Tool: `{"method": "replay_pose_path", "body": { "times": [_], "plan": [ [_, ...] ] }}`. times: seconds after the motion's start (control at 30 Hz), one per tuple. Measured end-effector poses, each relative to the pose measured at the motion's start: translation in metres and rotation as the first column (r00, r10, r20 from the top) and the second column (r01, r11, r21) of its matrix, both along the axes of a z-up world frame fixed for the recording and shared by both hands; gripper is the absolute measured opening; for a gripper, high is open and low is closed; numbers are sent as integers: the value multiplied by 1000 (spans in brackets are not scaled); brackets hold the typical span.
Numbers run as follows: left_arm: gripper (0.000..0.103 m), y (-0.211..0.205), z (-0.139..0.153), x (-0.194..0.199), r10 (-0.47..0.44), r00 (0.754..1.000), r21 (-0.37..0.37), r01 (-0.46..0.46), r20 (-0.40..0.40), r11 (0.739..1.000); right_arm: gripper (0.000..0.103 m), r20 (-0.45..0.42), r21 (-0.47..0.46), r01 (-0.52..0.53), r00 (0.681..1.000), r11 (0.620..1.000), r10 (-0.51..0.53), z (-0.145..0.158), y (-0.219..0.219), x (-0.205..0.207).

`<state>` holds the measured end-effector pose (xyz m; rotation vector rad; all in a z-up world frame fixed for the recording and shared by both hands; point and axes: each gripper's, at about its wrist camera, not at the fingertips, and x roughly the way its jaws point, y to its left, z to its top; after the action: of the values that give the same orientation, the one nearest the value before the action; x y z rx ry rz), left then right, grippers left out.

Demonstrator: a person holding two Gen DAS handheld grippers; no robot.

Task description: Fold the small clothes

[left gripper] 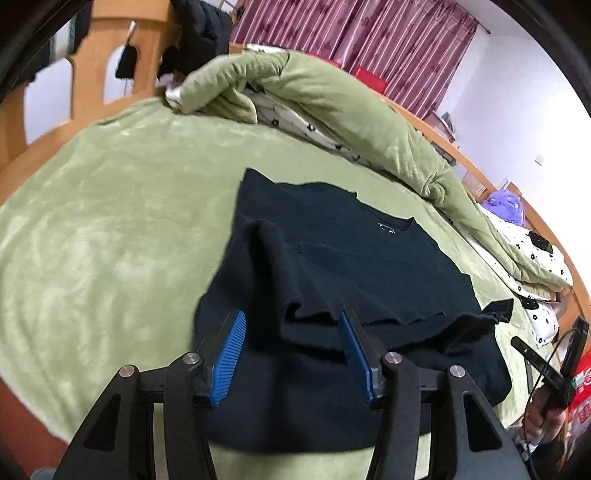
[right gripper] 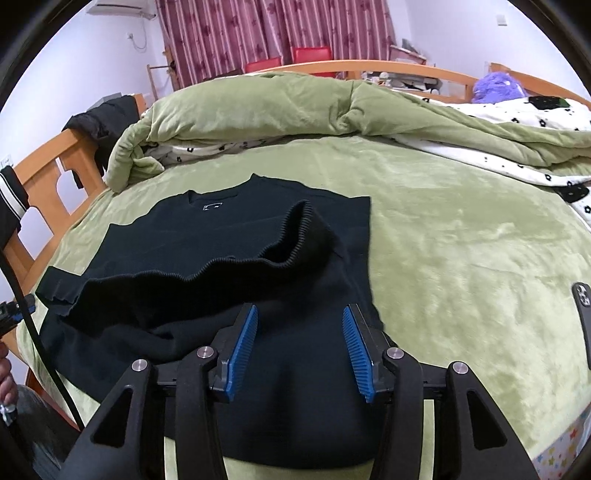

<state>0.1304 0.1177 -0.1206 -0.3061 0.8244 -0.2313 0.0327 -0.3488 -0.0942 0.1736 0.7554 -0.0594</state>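
A dark sweater [left gripper: 351, 266] lies flat on the green plush blanket [left gripper: 110, 221] that covers the bed, its neckline with a small white label toward 12 o'clock in the left wrist view and its lower part toward 6 o'clock, under the cameras. Its ribbed hem [right gripper: 236, 264] is turned back over the body and lies in a wavy, loosely bunched fold across the middle of the garment, with one end of it curling up into a raised loop toward 1 o'clock in the right wrist view. The left tool [left gripper: 291, 354] is released, its blue ribbed pads [left gripper: 231, 356] well apart, hanging over the near part of the sweater with the folded hem edge between the fingertips; whether the pads touch the cloth I cannot tell. The right tool [right gripper: 299, 350] is likewise released, jaws spread wide over the dark fabric and grasping nothing. At 12 o'clock beyond the sweater a green quilt [right gripper: 295, 107] with a white flowered lining is rolled in a heap along the far side of the bed, against the wooden bed frame [right gripper: 48, 162]. Maroon curtains [right gripper: 273, 33] hang behind it, and a phone [right gripper: 583, 299] lies on the blanket at 3 o'clock in the right wrist view
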Motion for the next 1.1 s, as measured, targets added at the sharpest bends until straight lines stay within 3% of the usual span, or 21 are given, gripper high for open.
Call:
{"method": "replay_pose_path", "body": {
  "times": [0.03, 0.1, 0.13, 0.27, 0.3, 0.43, 0.53, 0.57, 0.67, 0.8, 1.1],
  "plan": [
    [48, -3, -3, 7, 9, 1000, 0, -9, -13, 1000, 48, -3, -1, -4, 1000, 1000, 4, -2, 2, 4],
    [17, -4, -8, 23, 37, 999, -37, -38, -32, 999, 49, -10, -3, -9, 1000, 1000, 9, -4, 3, 11],
    [7, -4, -8, 30, 44, 998, -54, -46, -38, 997, 50, -15, -4, -12, 1000, 1000, 12, -6, 5, 15],
    [8, 2, 2, 63, 75, 997, -175, -79, -28, 981, 50, -29, -6, -22, 999, 1000, 22, -9, 10, 33],
    [8, 3, 2, 69, 75, 996, -200, -82, -42, 976, 50, -30, -4, -24, 999, 1000, 24, -9, 11, 38],
    [37, 9, -5, 91, 61, 993, -275, -87, -102, 957, 52, -40, -14, -27, 999, 1000, 27, -13, 16, 62],
    [60, 18, -6, 85, 92, 994, -278, -103, -52, 955, 52, -64, -41, -17, 998, 999, 14, -20, 19, 79],
    [63, 21, -5, 82, 105, 994, -269, -110, -33, 957, 52, -77, -47, -8, 997, 999, 4, -23, 18, 85],
    [64, 24, -4, 81, 116, 993, -219, -115, -10, 969, 52, -108, -40, 32, 994, 999, -36, -30, 10, 101],
    [64, 19, -14, 89, 100, 994, -123, -105, -45, 987, 52, -116, 11, 50, 992, 999, -48, -36, 0, 111],
    [62, 7, -35, 109, 81, 993, 12, -81, -91, 997, 53, -142, 34, 40, 989, 999, -35, -47, -7, 119]
  ]
}}
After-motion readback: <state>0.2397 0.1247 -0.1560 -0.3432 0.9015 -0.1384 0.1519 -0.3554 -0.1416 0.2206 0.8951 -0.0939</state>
